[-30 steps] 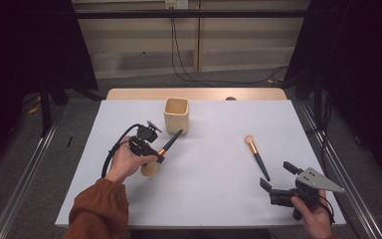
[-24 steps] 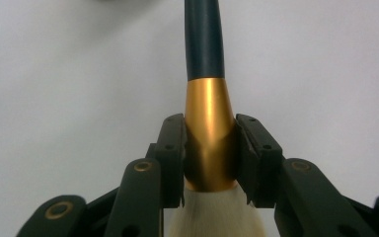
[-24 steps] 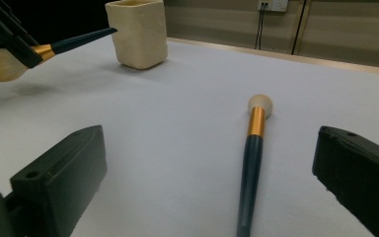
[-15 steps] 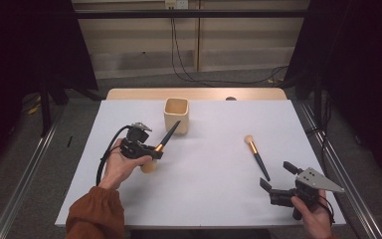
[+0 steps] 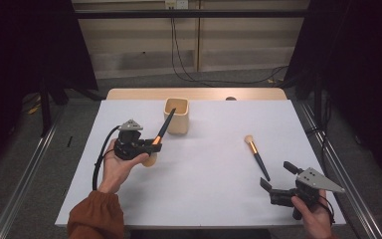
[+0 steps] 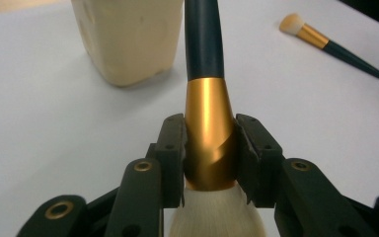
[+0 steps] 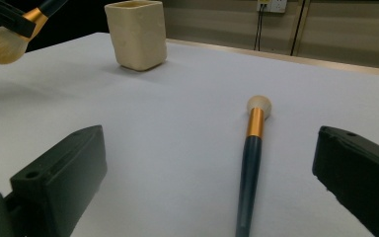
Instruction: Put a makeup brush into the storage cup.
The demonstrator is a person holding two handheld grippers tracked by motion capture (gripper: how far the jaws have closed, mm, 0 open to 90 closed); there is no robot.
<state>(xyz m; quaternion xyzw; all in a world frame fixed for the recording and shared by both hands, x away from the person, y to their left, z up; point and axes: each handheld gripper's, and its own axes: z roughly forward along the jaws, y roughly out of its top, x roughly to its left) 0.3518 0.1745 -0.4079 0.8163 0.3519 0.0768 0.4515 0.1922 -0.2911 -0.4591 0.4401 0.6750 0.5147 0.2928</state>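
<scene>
My left gripper (image 5: 150, 146) is shut on the gold ferrule of a large makeup brush (image 5: 162, 130). In the left gripper view its pads (image 6: 173, 148) press on both sides of the ferrule (image 6: 208, 118), with cream bristles below. The dark handle slants up toward the beige cup (image 5: 177, 123), and its tip is at the cup's rim. A smaller brush (image 5: 256, 155) lies flat on the white table. My right gripper (image 5: 277, 175) rests near the front right edge, open, with that brush's handle end (image 7: 250, 163) just ahead between its jaws.
The white table (image 5: 214, 199) has its wooden back edge behind the cup. A black cable (image 5: 100, 162) loops from the left gripper beside the wrist. Metal rails run along the floor on both sides. Wall cables hang at the back.
The left hand has shifted slightly left and tilted the held brush, so its handle tip has risen from in front of the cup to its rim. The right gripper has stayed still.
</scene>
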